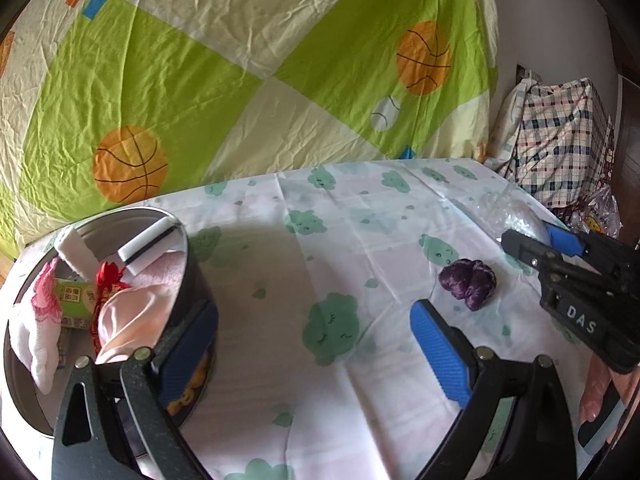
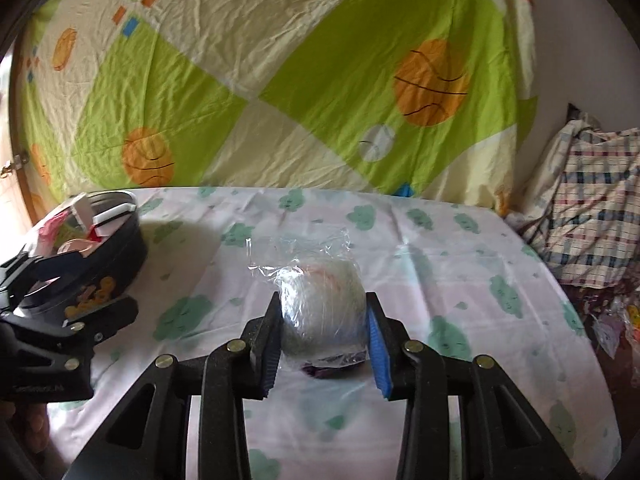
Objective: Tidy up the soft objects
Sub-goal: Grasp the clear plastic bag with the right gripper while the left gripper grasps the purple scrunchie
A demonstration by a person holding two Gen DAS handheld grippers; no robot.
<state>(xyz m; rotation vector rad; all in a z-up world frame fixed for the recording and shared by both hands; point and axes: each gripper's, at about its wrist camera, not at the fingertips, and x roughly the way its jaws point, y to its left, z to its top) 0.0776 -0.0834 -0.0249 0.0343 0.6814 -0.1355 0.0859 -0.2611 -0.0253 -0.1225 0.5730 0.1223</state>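
Left wrist view. Your left claw (image 1: 312,344) stood wide open and empty above the tabletop (image 1: 320,248), beside a round dark tub (image 1: 196,276) already filled with a pink cloth (image 1: 132,316), a white sponge (image 1: 148,252) and other soft pieces. A purple scrunchie (image 1: 468,284) lay loose on the sheet, near your right claw (image 1: 532,242), whose state this view left unclear.

Right wrist view. Your right claw (image 2: 324,328) was closed on a plastic-wrapped bundle (image 2: 320,300), both pads pressing its sides, the bundle apparently raised just above the sheet. A dark purple item, likely the scrunchie (image 2: 332,368), showed beneath it.

Handling note. The bundle looked light and squashy, its film slippery; you would do best gripping across the fat middle, not the loose wrap.
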